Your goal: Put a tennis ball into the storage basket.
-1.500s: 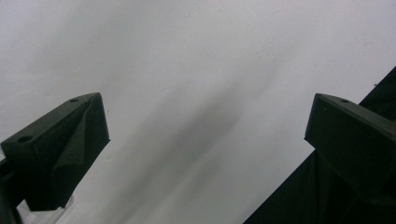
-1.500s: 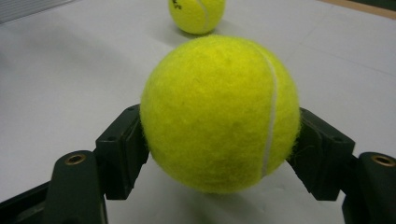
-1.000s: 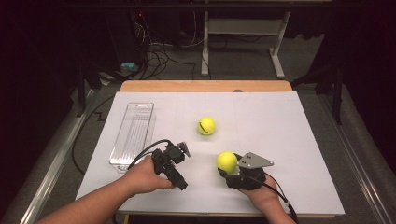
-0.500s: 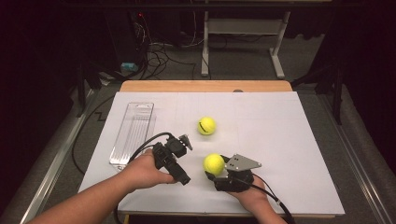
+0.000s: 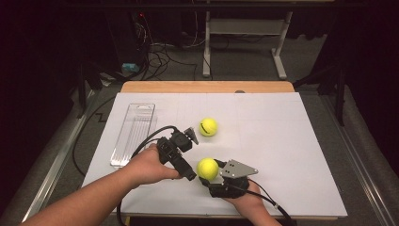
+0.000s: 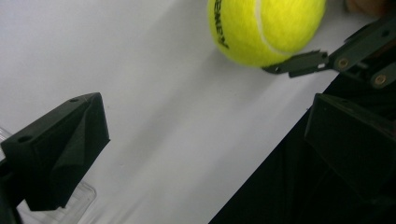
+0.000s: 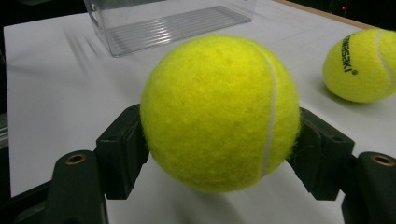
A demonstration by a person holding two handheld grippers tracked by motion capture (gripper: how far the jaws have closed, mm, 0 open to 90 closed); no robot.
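Observation:
My right gripper (image 5: 210, 172) (image 7: 219, 140) is shut on a yellow tennis ball (image 5: 206, 166) (image 7: 219, 107) low over the white sheet near the front edge. The same ball (image 6: 266, 25) appears in the left gripper view with a finger of the right gripper against it. Just to its left, my left gripper (image 5: 192, 155) (image 6: 205, 140) stands wide open with nothing between its jaws. A second tennis ball (image 5: 208, 126) (image 7: 362, 65) with black lettering lies free on the sheet, farther back.
A clear plastic tray (image 5: 134, 134) (image 7: 173, 23) lies lengthwise at the left of the white sheet (image 5: 291, 136). A strip of wooden table (image 5: 207, 86) runs behind the sheet. Table legs and cables stand on the floor beyond.
My right gripper has carried its ball leftward, close to the left gripper. The left gripper has shifted slightly right and away from the front edge. The free ball has stayed put.

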